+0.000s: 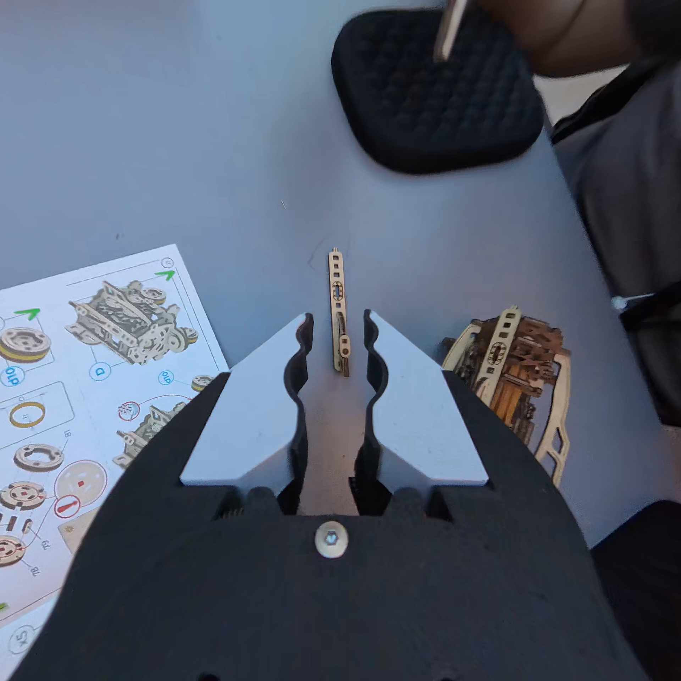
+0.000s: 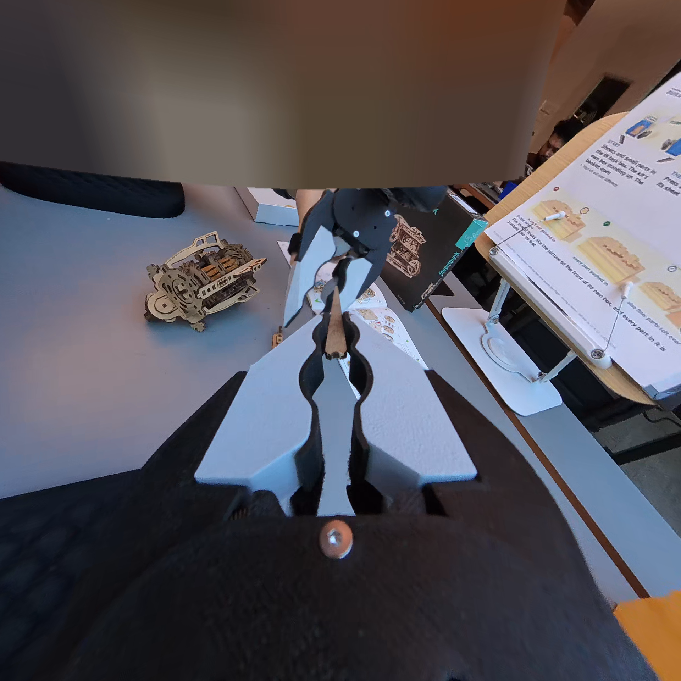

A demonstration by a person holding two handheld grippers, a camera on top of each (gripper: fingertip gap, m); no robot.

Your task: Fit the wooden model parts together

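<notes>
A slim wooden strip with square holes lies on the grey table, in line with the gap of my left gripper. That gripper is open and empty above it. The partly built wooden model stands to its right; it also shows in the right wrist view. My right gripper is shut on a thin flat wooden part, seen edge-on and held off the table. The left gripper shows beyond it, open, pointing down. The strip's end peeks out beside it.
An instruction sheet lies left of the left gripper. A black quilted pad lies at the far side. A black kit box, a white box and a stand with printed pages are at the right, near the table edge. My right fingertips sit around 15 cm from my left ones.
</notes>
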